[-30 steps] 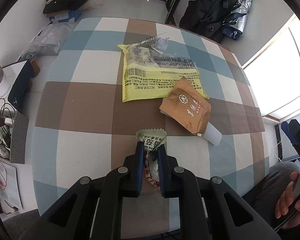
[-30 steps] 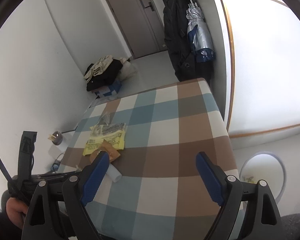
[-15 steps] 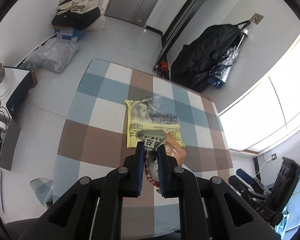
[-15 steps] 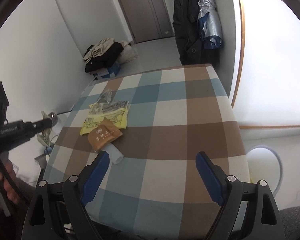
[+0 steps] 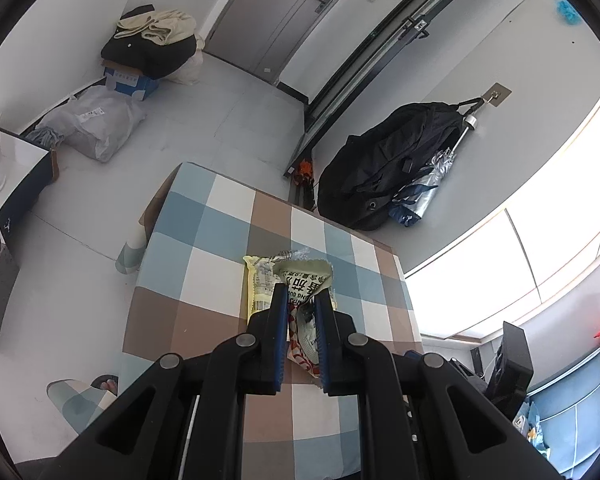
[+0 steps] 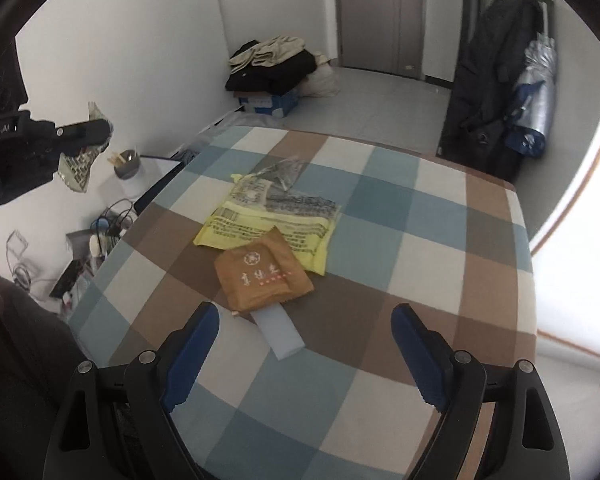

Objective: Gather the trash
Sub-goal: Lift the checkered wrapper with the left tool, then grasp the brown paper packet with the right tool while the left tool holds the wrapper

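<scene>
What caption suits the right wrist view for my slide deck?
Open right gripper hovers above brown packet, yellow bag and white tube on checked tablecloth.

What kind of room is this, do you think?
Probably a lived-in home entryway or small room: a checked-cloth table, a door, clothes piled on a box, and a backpack hung on the wall.
</scene>
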Demonstrator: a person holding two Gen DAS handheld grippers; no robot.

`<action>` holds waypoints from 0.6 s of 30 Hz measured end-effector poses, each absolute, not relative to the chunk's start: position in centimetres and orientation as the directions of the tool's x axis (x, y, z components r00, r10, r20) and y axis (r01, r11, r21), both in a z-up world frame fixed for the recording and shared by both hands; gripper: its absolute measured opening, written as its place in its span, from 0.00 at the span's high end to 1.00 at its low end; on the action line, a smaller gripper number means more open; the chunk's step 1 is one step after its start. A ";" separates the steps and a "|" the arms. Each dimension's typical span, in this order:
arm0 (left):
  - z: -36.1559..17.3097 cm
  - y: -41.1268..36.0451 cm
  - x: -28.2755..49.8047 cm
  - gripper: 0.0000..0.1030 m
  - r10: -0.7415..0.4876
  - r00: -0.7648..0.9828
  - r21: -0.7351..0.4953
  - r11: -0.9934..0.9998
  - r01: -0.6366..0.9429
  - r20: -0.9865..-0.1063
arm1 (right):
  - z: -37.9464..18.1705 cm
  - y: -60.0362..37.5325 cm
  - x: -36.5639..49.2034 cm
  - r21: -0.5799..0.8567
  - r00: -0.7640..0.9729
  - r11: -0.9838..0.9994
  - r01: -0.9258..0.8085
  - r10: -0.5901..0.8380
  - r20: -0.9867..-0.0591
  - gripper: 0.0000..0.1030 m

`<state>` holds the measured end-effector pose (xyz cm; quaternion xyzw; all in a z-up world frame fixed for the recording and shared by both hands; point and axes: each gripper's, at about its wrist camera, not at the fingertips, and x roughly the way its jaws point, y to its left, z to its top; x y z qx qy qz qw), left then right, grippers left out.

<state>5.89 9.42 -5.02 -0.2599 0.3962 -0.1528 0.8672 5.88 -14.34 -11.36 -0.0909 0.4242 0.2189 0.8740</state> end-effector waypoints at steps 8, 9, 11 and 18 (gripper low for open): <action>-4.7 10.2 6.4 0.92 -0.481 0.651 -0.610 0.791 0.033 -0.588 | -13.7 -10.0 9.6 0.017 0.420 0.852 -0.524 0.275 -0.865 0.14; -4.7 10.3 6.4 0.92 -0.480 0.653 -0.611 0.791 0.033 -0.586 | -14.0 -9.6 9.8 0.007 0.412 0.846 -0.533 0.266 -0.872 0.14; -4.7 10.4 6.4 0.92 -0.482 0.654 -0.616 0.787 0.030 -0.584 | -14.4 -8.9 10.1 0.004 0.392 0.834 -0.552 0.264 -0.881 0.16; -5.0 10.9 6.5 0.92 -0.488 0.648 -0.630 0.776 0.015 -0.585 | -15.5 -7.6 10.3 -0.009 0.347 0.818 -0.575 0.234 -0.908 0.34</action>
